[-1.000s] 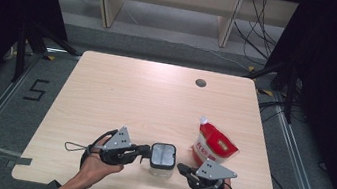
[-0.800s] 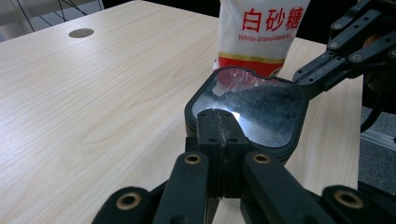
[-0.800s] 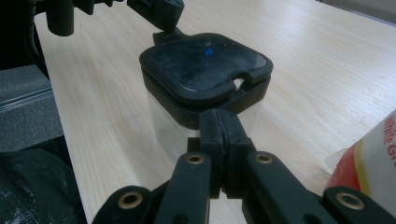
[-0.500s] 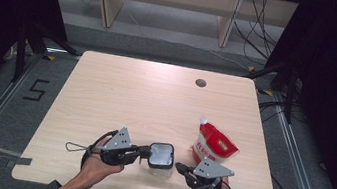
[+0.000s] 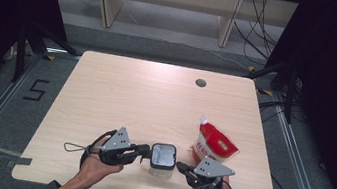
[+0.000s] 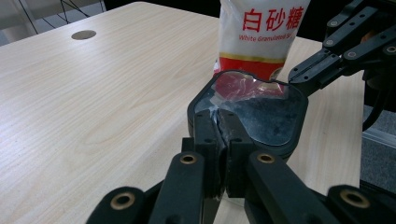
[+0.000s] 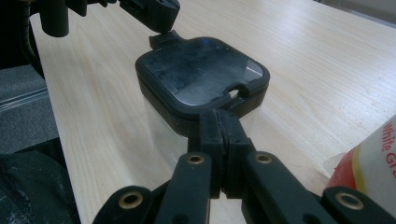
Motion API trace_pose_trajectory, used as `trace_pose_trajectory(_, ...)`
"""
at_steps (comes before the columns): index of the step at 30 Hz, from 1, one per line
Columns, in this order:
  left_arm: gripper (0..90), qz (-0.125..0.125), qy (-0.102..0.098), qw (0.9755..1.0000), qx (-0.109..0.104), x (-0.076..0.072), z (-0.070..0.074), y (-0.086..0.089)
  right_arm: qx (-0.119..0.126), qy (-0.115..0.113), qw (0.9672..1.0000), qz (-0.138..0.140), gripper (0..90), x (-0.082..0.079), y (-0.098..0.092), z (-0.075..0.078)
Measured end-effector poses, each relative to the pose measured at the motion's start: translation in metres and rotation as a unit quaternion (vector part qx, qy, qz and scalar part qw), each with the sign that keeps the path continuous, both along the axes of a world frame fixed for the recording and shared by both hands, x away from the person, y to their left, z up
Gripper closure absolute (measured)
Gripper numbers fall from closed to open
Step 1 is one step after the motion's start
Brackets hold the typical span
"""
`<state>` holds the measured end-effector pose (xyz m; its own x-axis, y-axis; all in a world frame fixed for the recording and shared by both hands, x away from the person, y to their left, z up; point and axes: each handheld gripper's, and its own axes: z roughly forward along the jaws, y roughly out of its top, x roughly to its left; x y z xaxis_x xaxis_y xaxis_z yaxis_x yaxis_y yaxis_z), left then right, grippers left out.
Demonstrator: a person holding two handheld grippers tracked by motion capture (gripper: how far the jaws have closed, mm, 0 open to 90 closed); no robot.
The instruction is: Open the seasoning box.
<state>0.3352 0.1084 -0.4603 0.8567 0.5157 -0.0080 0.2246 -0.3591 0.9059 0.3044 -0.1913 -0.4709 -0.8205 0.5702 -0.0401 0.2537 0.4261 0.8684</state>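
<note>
Both jaw pairs are closed tight, tips set against opposite edges of the jar's (image 5: 163, 159) lid (image 7: 201, 77): the left hand-held gripper (image 5: 144, 150) on a tab at the lid's left edge, the right hand-held gripper (image 5: 183, 168) at its right edge by a notch. Whether either pinches a tab or just presses on it, I cannot tell.

The risk, as I judge it: the jar stands close to the bench's (image 5: 121, 92) near edge, so a lopsided pull or pry could tip it or slide it off. A lid that pops free suddenly could jerk the jar into the sugar bag (image 5: 211, 144) standing just beyond it to the right.

The jar is small and clear-walled, squarish with rounded corners; its black-rimmed lid has a smudged, see-through pane.
</note>
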Motion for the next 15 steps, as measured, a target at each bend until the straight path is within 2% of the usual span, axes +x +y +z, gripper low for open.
trace_pose_trajectory(3, 86.5, 0.010, 0.009, 0.9999, -0.011, -0.0013, -0.0013, -0.0004, -0.001, 0.002, 1.0000, -0.002, 90.0, -0.0005, 0.0004, 0.0000)
trace_pose_trajectory(4, 86.5, 0.009, 0.005, 0.9999, -0.010, -0.0013, -0.0015, -0.0002, 0.006, 0.003, 1.0000, 0.005, 90.0, 0.0002, 0.0010, -0.0009)
trace_pose_trajectory(11, 86.9, 0.008, 0.002, 0.9999, -0.014, -0.0016, -0.0029, 0.0008, -0.006, 0.001, 1.0000, 0.004, 90.0, -0.0002, 0.0013, -0.0006)
trace_pose_trajectory(15, 87.1, 0.014, 0.004, 0.9996, -0.025, -0.0024, -0.0043, 0.0001, -0.006, 0.001, 1.0000, 0.006, 90.0, 0.0003, 0.0020, -0.0015)
